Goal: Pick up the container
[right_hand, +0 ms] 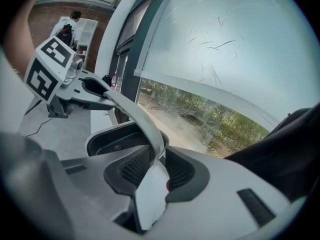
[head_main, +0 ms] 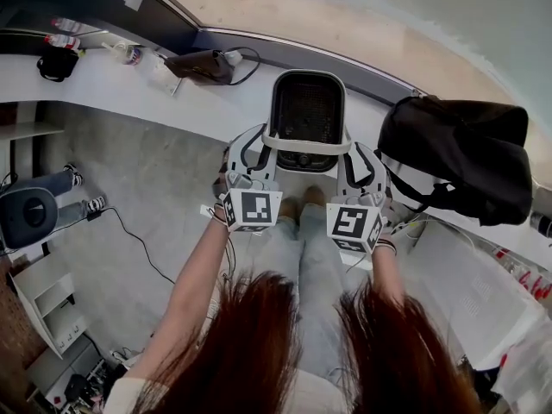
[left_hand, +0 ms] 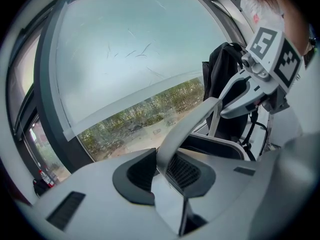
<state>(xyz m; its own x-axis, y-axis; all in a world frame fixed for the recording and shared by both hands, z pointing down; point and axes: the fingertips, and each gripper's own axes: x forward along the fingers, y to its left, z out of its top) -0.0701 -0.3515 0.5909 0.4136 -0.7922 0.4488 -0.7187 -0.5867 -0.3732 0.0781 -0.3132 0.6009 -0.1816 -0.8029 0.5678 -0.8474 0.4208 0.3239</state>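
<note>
The dark mesh-lined container (head_main: 308,102) stands on the white ledge (head_main: 129,86) straight ahead, its white handle (head_main: 306,143) running left to right, with the left gripper (head_main: 264,145) clamped on the left end and the right gripper (head_main: 350,152) on the right, both equally near.

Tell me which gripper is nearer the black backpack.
Right. The right gripper clamps the handle end on the side of the backpack; the left gripper clamps the opposite end, across the container.
</note>
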